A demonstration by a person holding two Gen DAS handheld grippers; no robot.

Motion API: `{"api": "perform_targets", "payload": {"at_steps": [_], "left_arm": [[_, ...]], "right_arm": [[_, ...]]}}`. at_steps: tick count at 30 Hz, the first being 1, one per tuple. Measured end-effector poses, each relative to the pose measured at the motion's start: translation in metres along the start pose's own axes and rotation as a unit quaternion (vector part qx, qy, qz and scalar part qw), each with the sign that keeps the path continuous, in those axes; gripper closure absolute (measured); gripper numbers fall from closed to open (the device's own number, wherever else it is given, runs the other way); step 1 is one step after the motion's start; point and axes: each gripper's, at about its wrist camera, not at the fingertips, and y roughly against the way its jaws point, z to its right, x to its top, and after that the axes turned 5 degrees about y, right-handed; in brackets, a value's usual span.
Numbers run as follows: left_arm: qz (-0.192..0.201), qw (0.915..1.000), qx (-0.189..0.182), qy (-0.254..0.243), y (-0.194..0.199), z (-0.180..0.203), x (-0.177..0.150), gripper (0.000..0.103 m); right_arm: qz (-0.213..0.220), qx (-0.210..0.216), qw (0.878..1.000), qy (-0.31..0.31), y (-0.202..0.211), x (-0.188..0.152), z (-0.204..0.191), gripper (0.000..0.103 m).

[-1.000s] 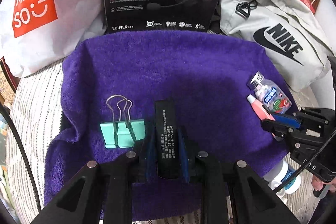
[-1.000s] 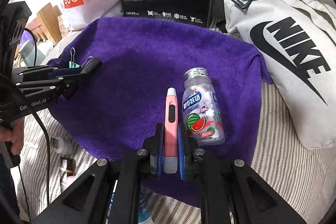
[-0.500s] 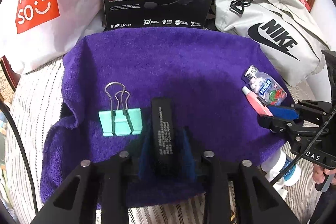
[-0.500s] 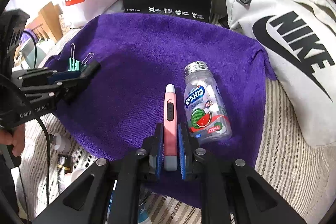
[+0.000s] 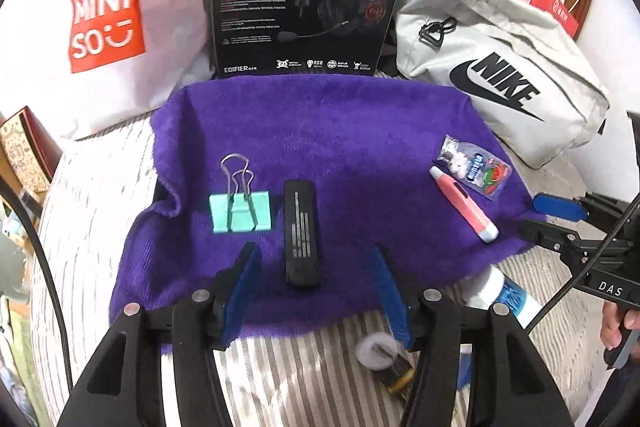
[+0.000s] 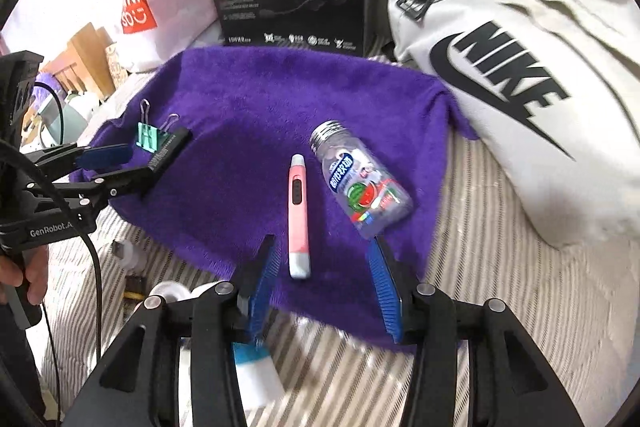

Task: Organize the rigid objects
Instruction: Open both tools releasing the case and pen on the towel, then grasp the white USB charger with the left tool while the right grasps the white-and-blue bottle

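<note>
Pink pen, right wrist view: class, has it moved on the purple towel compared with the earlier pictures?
No. The pink pen still lies beside the candy bottle on the purple towel. The right hand-held gripper has just been opening and has released it.

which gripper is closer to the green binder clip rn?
Left. The left gripper stands open just in front of the black bar, with the green binder clip right beside that bar. The right gripper is across the purple towel, by the pink pen.
</note>
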Motion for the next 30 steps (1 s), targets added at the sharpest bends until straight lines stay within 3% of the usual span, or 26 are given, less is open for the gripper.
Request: {"api": "perform_targets", "payload": {"at_steps": [8,16,26,30], "left_arm": [[-0.004,0.9998,0.007,0.019,0.022,0.002,-0.033,0.047],[-0.013,0.9998,-0.015,0.01,0.012,0.024,-0.064,0.047],[-0.016,0.9996,-0.018,0.012,-0.005,0.025,-0.07,0.048],[-0.015,0.9998,-0.012,0.004,-0.007,0.027,-0.067,0.054]], "right_arm": [[0.017,0.006,0.999,-0.038,0.033,-0.029,0.001,0.052],[0.008,0.015,0.999,-0.051,0.043,-0.062,-0.011,0.05],[-0.002,0.021,0.997,-0.068,0.052,-0.092,-0.02,0.05],[-0.01,0.021,0.997,-0.075,0.049,-0.102,-0.019,0.05]]}}
